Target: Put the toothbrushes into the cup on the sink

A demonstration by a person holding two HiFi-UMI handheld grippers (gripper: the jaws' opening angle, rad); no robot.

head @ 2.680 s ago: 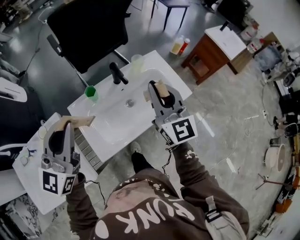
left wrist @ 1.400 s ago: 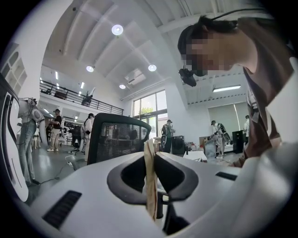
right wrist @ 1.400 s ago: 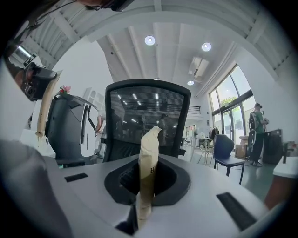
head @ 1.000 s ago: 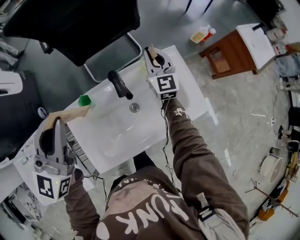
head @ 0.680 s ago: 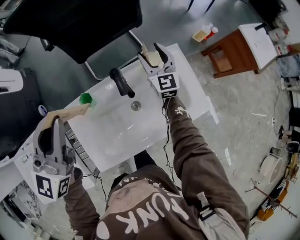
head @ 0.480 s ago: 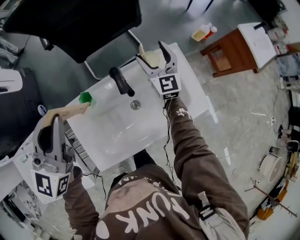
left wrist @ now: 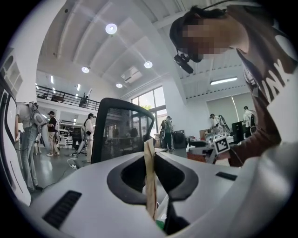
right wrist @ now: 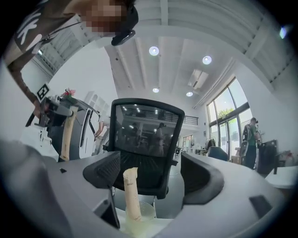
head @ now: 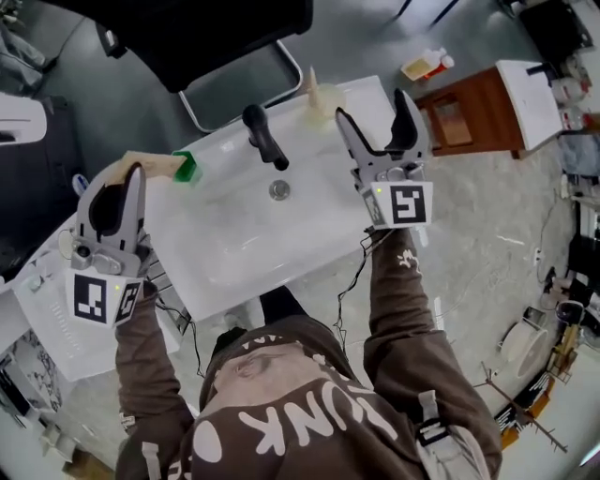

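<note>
A clear cup (head: 322,97) stands on the back rim of the white sink (head: 216,253), with one beige wrapped toothbrush (head: 310,81) upright in it. My right gripper (head: 374,106) hovers just right of the cup, its jaws opening with nothing between them. In the right gripper view the cup (right wrist: 138,214) and its toothbrush (right wrist: 131,193) stand ahead of the spread jaws. My left gripper (head: 132,172) is at the sink's left end, shut on a second wrapped toothbrush (head: 150,166). That toothbrush (left wrist: 149,179) shows edge-on between the closed jaws.
A black faucet (head: 263,137) rises at the back of the sink above the drain (head: 278,189). A green object (head: 186,167) sits on the sink's left corner. A black office chair (head: 216,28) stands behind the sink, a wooden cabinet (head: 459,108) to the right, a white rack (head: 42,314) at left.
My right gripper has opened, let go of the toothbrush in the cup and drawn back to the right of it. The left gripper keeps its grip on the other toothbrush.
</note>
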